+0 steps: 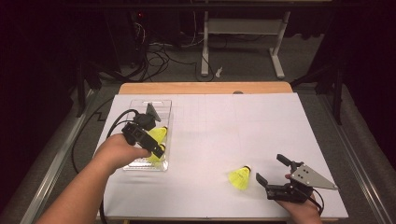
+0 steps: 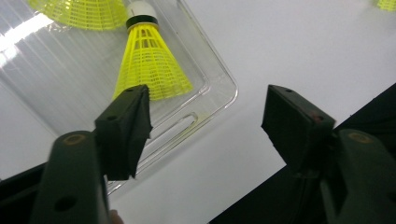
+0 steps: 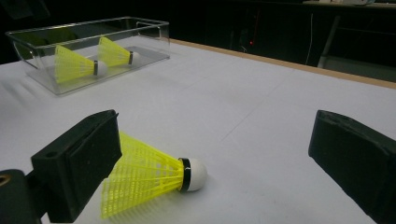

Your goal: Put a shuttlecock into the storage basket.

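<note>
Just ahead of your right gripper (image 3: 219,163), whose jaws stand wide apart and hold nothing, the loose yellow shuttlecock (image 3: 149,175) lies on the white table (image 3: 261,107), skirt beside one pad, cork tip pointing across the gap.

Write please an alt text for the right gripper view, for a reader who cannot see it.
A yellow shuttlecock lies on its side on the white table, between the open black jaws of the right gripper and close to one jaw. Farther back, a clear plastic box holds two more yellow shuttlecocks.
</note>
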`<state>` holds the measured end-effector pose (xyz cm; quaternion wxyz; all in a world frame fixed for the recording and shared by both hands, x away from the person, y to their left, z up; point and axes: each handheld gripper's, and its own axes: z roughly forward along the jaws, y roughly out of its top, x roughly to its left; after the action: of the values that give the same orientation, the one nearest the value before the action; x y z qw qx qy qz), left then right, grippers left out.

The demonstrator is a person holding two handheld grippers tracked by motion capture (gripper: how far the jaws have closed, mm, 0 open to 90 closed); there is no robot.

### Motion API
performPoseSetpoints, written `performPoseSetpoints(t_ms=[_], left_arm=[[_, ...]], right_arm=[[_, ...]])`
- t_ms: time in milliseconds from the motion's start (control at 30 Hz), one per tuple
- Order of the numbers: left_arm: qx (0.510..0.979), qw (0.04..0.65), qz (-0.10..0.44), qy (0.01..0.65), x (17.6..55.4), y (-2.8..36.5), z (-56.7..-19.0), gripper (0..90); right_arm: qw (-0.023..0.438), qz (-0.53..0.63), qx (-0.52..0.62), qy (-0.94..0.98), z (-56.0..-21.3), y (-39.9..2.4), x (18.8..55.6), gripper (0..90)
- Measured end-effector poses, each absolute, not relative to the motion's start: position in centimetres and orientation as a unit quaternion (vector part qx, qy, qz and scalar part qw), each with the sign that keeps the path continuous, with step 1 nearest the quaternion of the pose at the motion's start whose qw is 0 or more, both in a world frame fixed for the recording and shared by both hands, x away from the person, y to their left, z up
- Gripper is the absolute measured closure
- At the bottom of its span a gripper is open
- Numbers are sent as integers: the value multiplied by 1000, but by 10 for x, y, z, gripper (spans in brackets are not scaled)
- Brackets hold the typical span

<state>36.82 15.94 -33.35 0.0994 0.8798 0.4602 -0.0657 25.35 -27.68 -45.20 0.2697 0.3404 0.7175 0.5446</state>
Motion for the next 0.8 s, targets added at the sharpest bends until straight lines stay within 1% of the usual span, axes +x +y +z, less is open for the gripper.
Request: performPoseSetpoints(t_ms=[100,200,300,333,467,633,800], left_arm=[[881,96,-65,458,368,155,-335,259],[885,91,-63,453,366,150,-337,224],[886,87,-58,451,366,145,-338,159],[887,87,-58,450,365,144,-338,155],[890,85,-67,444,364,138,-340,102],[892,86,-69,438,363,131,-342,8],[895,91,-69,432,361,123,-342,8]], right_arm=[[271,545,340,717,-452,-277,253,31],[270,545,340,717,-452,-277,253,31],[270,545,341,717,-452,-277,253,31],[270,545,340,717,-452,-277,253,31],[270,545,340,717,-452,-277,253,31],[271,545,341,716,-452,-277,253,31],[270,545,340,717,-452,-277,253,31]])
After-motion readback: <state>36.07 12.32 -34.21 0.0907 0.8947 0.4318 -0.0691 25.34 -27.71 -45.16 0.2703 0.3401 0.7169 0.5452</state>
